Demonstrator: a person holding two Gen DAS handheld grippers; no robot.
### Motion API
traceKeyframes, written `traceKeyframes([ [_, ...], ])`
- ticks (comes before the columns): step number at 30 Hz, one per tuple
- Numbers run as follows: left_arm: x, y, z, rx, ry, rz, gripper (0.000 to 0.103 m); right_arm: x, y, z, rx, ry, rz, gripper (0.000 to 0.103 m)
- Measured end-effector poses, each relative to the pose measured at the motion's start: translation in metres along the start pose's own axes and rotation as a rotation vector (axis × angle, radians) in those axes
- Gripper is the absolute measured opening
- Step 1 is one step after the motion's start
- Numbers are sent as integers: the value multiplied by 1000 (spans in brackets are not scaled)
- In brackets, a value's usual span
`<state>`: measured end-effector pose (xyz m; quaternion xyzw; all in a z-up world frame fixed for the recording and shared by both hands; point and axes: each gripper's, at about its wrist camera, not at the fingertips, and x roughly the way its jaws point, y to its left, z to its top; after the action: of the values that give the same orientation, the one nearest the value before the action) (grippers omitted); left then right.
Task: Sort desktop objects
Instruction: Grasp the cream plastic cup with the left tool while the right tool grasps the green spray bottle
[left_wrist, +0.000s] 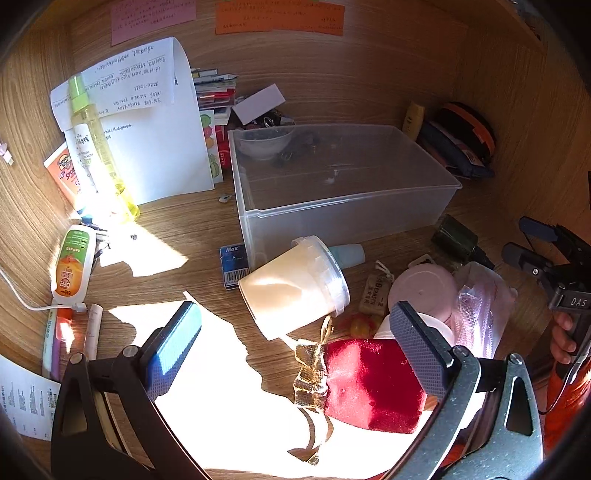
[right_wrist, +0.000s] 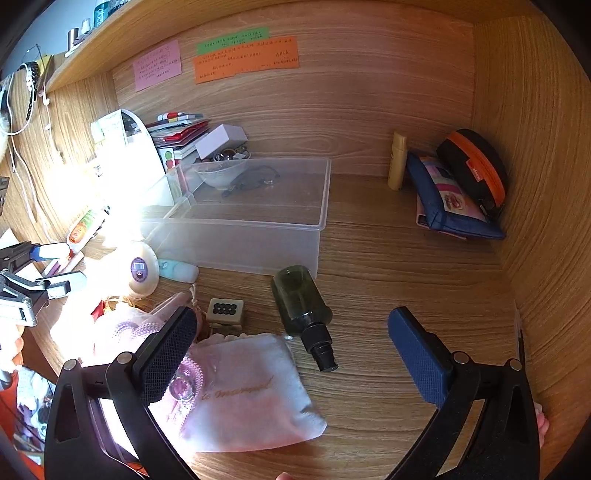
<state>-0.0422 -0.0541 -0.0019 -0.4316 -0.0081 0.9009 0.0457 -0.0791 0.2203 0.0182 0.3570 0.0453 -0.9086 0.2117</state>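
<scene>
The desk (right_wrist: 388, 266) is showing a matt wood grain, and so is the back panel behind it. The storage bin (left_wrist: 332, 206) is looking like frosted translucent plastic, smooth-walled. The red pouch (left_wrist: 373, 387) is reading as plush velvet with a shiny gold mesh cuff, while the pink bag (right_wrist: 243, 391) is appearing as soft matt cloth. The dark green bottle (right_wrist: 301, 299) is gleaming like glossy plastic. The gripper pads (right_wrist: 417, 362) are showing a rough, knurled texture.

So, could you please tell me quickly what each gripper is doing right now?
Left gripper: open, holding nothing, jaws spread above the red velvet pouch.
Right gripper: open, holding nothing, over the white cloth pouch.
</scene>
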Motion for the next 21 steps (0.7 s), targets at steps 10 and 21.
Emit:
traceKeyframes([
  [10, 39, 12, 13, -122, 102, -109, 86, 48, -17, 15, -37, 134, 26, 87],
  [21, 72, 15, 20, -159, 167, -90, 79, 80, -14, 15, -82, 245, 93, 55],
])
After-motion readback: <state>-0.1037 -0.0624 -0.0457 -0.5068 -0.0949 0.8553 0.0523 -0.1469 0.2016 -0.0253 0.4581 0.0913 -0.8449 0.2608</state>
